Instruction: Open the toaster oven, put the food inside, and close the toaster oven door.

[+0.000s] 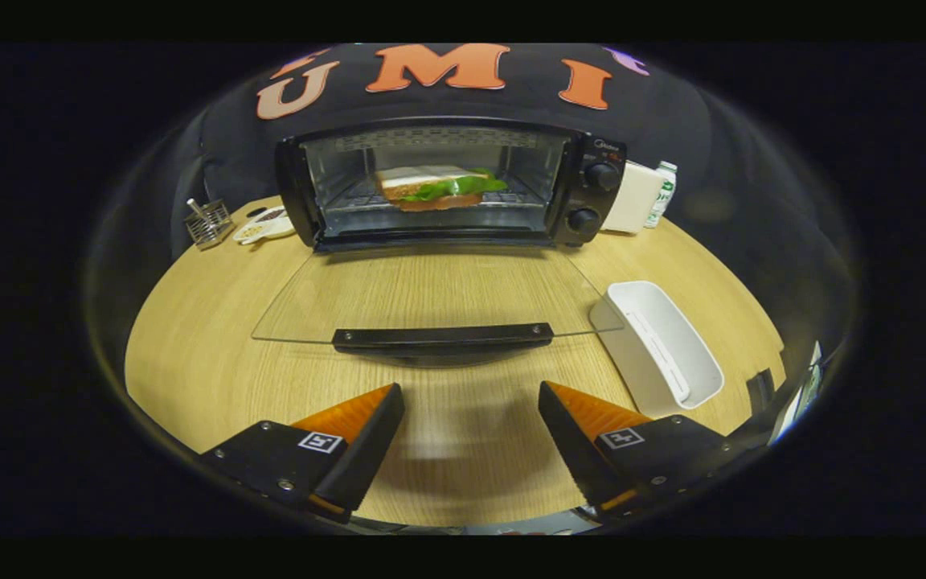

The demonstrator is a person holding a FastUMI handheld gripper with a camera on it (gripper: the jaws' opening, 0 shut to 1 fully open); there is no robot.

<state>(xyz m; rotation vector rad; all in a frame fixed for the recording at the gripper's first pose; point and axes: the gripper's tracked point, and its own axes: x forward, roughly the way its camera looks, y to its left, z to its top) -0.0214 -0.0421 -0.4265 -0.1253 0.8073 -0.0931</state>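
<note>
The fingers (471,406) are spread wide and hold nothing. Just ahead of them lies the open oven door (431,297) on the desk (190,354). The sandwich (439,188) sits inside the oven (451,185), beyond the door.

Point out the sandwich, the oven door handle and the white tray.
sandwich (440,189), gripper view, on its lettuce edge.
door handle (442,336), gripper view, mid-bar.
white tray (700,382), gripper view, its outer rim.

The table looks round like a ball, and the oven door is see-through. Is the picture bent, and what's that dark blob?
Gripper view: the fisheye lens bends the table into a dome; the wood grain shows through the open glass door; the dark blob is the shadow under its handle; another soft shadow lies between the fingers of the open gripper; the sandwich looks brightly lit.
</note>
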